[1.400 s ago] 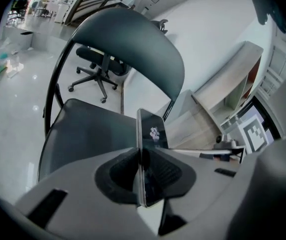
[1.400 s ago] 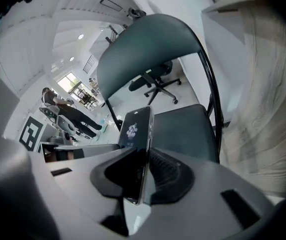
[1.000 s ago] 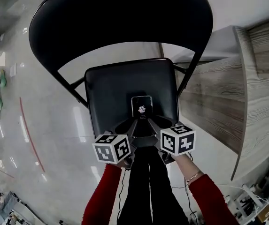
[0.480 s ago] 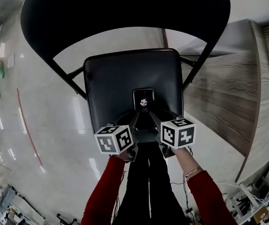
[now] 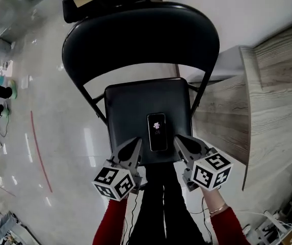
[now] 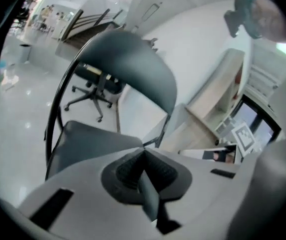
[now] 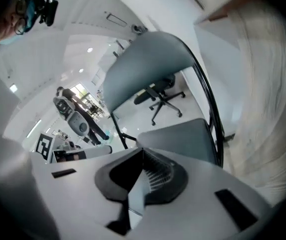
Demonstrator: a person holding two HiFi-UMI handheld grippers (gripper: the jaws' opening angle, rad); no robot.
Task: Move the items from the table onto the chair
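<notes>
Got phone flat on chair seat, long axis pointing away, midway between empty, clamped-shut left gripper and right gripper.

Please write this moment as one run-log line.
phone: on chair seat | left tongs: shut, empty | right tongs: shut, empty

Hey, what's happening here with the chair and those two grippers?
A person holds a gripper in each hand over a black chair. A phone lies flat on the seat. The left gripper and right gripper flank its near end, both shut and empty, apparently not touching it. A wooden table stands right of the chair.
</notes>
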